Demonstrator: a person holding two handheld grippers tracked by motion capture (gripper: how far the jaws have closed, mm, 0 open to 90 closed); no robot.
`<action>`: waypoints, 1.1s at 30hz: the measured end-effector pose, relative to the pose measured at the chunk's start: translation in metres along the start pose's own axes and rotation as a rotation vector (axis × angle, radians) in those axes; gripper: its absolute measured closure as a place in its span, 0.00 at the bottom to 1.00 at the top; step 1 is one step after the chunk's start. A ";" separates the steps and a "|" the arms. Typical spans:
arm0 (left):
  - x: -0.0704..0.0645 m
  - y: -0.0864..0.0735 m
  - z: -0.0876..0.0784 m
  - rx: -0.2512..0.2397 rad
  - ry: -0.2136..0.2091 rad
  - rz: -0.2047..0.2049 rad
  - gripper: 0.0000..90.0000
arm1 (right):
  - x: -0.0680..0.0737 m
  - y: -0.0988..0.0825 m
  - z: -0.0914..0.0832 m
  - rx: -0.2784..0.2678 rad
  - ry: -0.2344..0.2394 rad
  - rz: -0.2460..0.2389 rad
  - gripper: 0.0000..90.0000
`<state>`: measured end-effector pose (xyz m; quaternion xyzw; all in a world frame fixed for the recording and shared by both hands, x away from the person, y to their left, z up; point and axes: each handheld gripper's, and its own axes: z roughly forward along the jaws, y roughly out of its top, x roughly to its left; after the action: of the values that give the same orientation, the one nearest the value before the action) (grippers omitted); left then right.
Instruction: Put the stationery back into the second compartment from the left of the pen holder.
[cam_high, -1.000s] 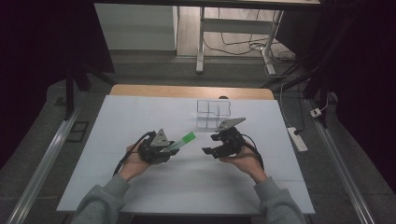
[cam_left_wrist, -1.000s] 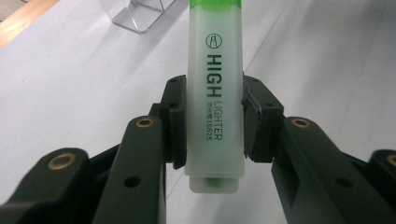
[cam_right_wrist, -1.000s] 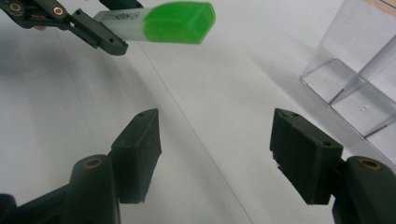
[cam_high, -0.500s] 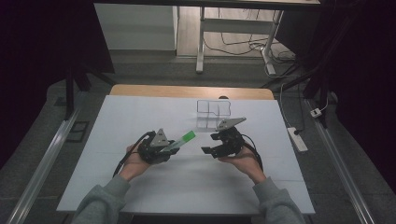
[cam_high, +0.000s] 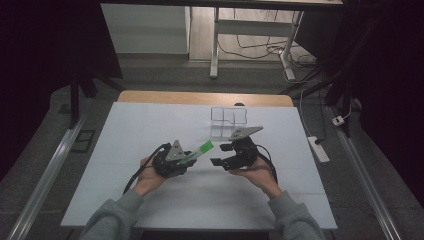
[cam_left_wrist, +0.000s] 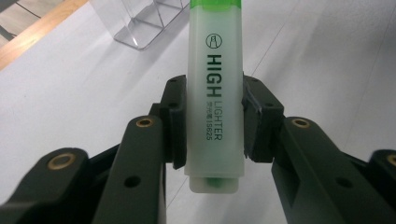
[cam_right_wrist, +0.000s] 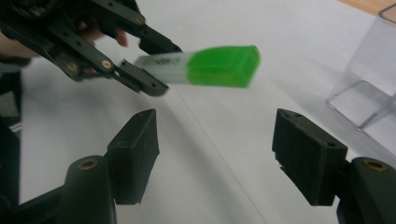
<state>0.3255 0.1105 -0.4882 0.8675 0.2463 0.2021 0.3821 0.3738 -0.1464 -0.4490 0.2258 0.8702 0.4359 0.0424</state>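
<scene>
Clamping the highlighter, left gripper seemingly unmoved; right gripper gapes, empty.

Left gripper clamped on green highlighter, cap aimed at right gripper, jaws apparently apart. Clear organizer just beyond, on white table.

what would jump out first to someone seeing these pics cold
The green highlighter, clamped in the left hand-held gripper above the middle of the white table, its green cap pointing at the open right hand-held gripper. Behind them stands a clear plastic organizer.
</scene>
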 end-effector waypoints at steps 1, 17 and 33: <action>-0.001 0.000 0.000 -0.004 0.000 0.002 0.72 | 0.000 0.000 0.001 -0.003 0.007 0.007 0.35; -0.023 0.005 0.011 -0.014 -0.015 0.072 0.72 | -0.001 -0.002 0.009 -0.008 0.037 0.064 0.43; -0.031 0.006 0.019 0.033 0.019 0.103 0.72 | -0.006 -0.005 0.007 -0.076 0.142 0.108 0.71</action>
<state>0.3127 0.0784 -0.5001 0.8833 0.2081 0.2258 0.3542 0.3793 -0.1461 -0.4579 0.2390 0.8404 0.4852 -0.0344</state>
